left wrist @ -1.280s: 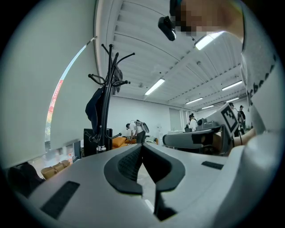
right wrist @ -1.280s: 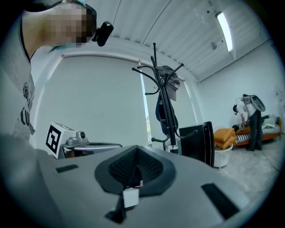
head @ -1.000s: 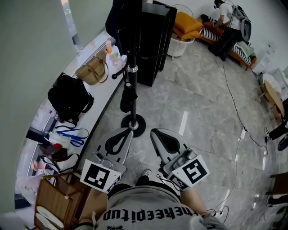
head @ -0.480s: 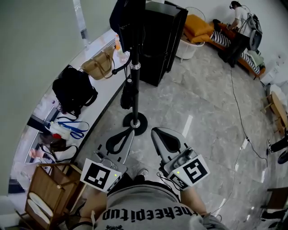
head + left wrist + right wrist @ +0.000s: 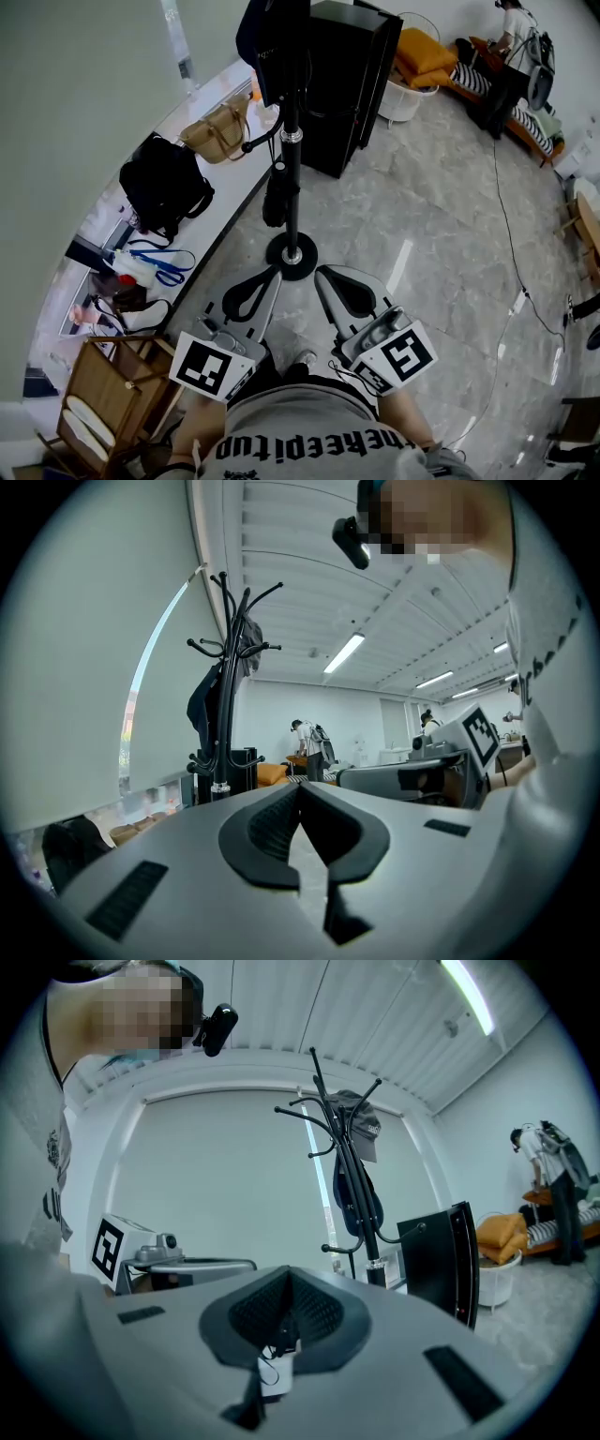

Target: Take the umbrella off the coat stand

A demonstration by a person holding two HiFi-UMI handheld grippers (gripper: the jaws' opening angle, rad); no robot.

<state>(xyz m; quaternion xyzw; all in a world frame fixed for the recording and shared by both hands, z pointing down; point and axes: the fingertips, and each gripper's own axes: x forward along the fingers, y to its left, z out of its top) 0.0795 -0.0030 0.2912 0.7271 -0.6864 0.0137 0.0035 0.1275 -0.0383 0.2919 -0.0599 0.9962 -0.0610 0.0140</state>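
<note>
Left tongs [image 5: 270,277] and right tongs [image 5: 323,277], both closed and empty, may shove the umbrella [image 5: 275,199] and tip the coat stand [image 5: 293,150] unless opened.

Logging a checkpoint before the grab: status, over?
Left tongs shut, right tongs shut, both empty. Umbrella hangs on coat stand, untouched. Nothing in between.

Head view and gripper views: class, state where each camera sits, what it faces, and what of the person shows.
Head view: on the head, facing steeply down; left gripper, right gripper, shirt show.
Left gripper view: on that gripper, facing level along shut jaws; shirt shows.
Right gripper view: likewise; shirt at left.
Shared: all three show the coat stand.
</note>
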